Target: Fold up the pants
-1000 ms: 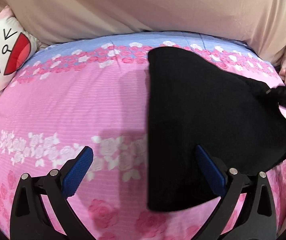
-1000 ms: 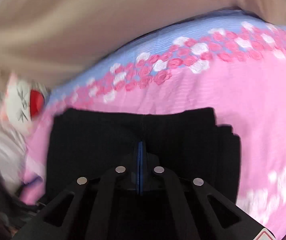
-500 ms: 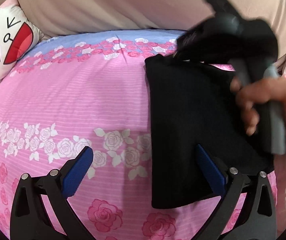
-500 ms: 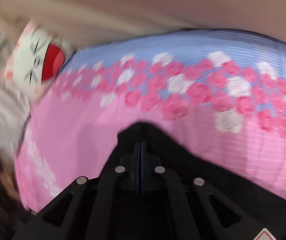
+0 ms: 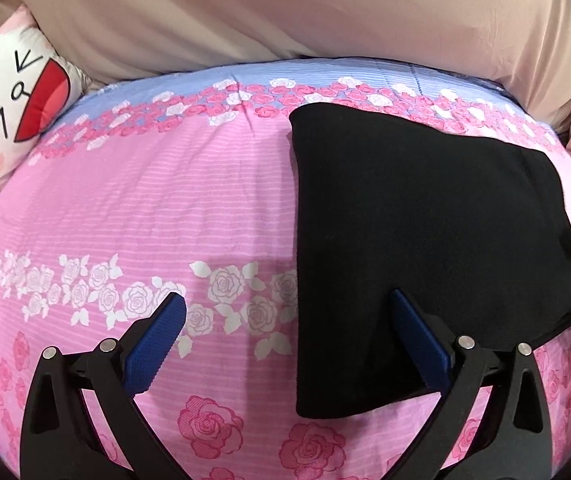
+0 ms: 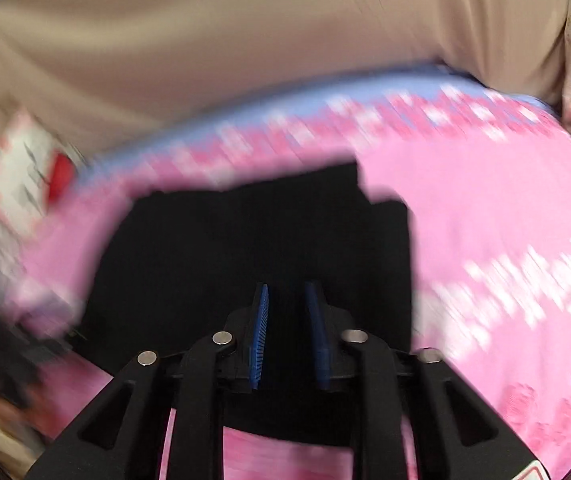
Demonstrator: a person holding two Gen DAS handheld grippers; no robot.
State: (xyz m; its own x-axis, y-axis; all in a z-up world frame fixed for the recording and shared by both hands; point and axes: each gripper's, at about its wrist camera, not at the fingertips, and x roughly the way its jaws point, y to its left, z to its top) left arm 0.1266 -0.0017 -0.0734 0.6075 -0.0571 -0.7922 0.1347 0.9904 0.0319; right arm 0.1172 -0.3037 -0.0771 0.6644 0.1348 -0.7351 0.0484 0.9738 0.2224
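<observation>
Black pants (image 5: pixel 417 240) folded flat on pink rose bedspread (image 5: pixel 165 208), right side of bed in left wrist view.
L gripper (image 5: pixel 285 320) fingers wide, nothing between, its right finger over pants' near edge. R gripper (image 6: pixel 287 312) above pants, blurry; narrow gap shows betw. pads, nothing gripped. Cartoon pillow (image 5: pixel 13 100) far left, beige sheet (image 5: pixel 285 20) behind.

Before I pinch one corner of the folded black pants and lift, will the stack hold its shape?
Probably not: the pants are soft cloth in loose, uneven layers, so they would likely droop and unfold. Pushed across the soft bedspread, they would probably bunch rather than slide.
</observation>
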